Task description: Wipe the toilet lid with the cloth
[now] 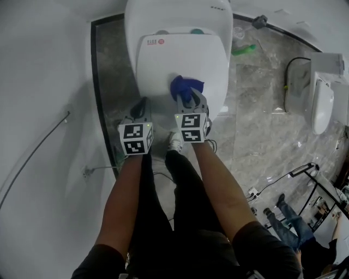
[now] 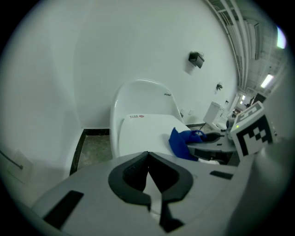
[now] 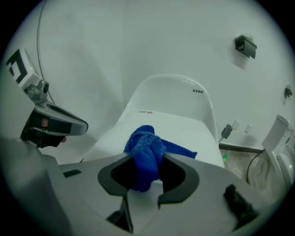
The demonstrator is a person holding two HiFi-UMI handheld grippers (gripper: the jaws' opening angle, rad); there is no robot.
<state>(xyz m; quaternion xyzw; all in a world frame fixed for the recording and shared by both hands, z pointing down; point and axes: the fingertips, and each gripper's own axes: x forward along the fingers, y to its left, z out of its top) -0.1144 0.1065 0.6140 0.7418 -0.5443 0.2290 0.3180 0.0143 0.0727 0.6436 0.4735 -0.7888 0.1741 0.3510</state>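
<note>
Grey marbled floor tiles [image 1: 256, 125] underfoot, with a dark border strip along the white wall. A second toilet [image 1: 322, 103] stands off to the right.

Both bare forearms reach forward side by side, each tool pitched down toward the closed toilet lid [image 1: 163, 65].
- Left tool [image 1: 143, 103]: jaws pressed together with nothing between them, at the lid's near left edge; contact unclear.
- Right tool [image 1: 189, 97]: jaws clamped on the cloth [image 1: 186, 86], which bunches out ahead of them onto the lid's near half.

Cloth is blue, nubbly, crumpled into a wad. Lid is glossy white, rounded, with a small red mark near the hinge. Beyond it, the curved white cistern [image 1: 174, 13] and plain wall.
</note>
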